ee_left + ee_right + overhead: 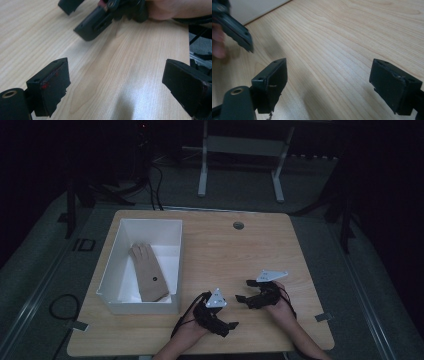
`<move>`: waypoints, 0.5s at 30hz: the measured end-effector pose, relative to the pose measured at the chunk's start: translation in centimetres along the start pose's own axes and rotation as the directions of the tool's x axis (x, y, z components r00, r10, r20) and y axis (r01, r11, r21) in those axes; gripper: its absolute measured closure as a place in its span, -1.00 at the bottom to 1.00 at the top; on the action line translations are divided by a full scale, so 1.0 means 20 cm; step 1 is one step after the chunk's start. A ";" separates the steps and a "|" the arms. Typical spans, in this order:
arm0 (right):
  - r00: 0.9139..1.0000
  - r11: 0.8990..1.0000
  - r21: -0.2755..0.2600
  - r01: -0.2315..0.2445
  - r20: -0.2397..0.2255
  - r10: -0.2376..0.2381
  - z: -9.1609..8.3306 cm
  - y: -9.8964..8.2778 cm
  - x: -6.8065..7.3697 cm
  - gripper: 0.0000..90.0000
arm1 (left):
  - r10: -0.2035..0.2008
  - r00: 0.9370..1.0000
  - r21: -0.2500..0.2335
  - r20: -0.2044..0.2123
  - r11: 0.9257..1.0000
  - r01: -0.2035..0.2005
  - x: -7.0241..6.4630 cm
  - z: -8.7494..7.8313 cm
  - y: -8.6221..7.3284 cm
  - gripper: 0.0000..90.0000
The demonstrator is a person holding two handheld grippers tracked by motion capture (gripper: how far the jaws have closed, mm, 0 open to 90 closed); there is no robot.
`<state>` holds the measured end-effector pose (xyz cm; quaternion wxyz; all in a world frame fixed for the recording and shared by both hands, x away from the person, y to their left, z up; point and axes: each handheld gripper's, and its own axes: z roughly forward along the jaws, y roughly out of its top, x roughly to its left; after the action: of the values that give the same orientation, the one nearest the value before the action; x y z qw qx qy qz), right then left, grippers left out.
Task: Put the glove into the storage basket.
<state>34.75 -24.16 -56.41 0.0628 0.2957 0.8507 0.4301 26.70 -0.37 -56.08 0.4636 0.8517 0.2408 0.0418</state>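
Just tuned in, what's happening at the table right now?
A person holds a gripper in each hand near the table's front edge. The left gripper and the right gripper both have their jaws wide apart with nothing between them, low over bare wood and facing each other. A tan glove lies flat inside the white bin at the left, apart from both grippers.

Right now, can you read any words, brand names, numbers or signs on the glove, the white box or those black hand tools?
None can be read.
Glove in the white box: one small dark dot, too small to tell if it is a logo.
Left gripper and right gripper: grey plates and black fingers carry no lettering.
Table: plain wood grain, no label.
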 end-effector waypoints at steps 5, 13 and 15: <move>1.000 1.000 -0.006 0.005 0.007 -0.005 -0.01 -0.01 0.00 -0.67 | -0.005 1.000 0.003 0.003 1.000 0.005 0.01 0.02 -0.03 -0.82; 0.999 1.000 -0.007 -0.013 0.031 0.013 -0.01 -0.02 -0.02 -0.66 | 0.009 1.000 -0.007 0.010 1.000 -0.008 0.01 0.01 -0.04 -0.82; 0.999 1.000 -0.003 -0.009 0.042 0.009 -0.01 -0.02 -0.02 -0.66 | 0.011 1.000 -0.009 0.012 1.000 -0.011 0.01 0.01 -0.04 -0.82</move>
<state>34.84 -24.61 -56.61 0.0791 0.3084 0.8472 0.4253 26.60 -0.13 -56.89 0.4686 0.8512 0.2331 0.0402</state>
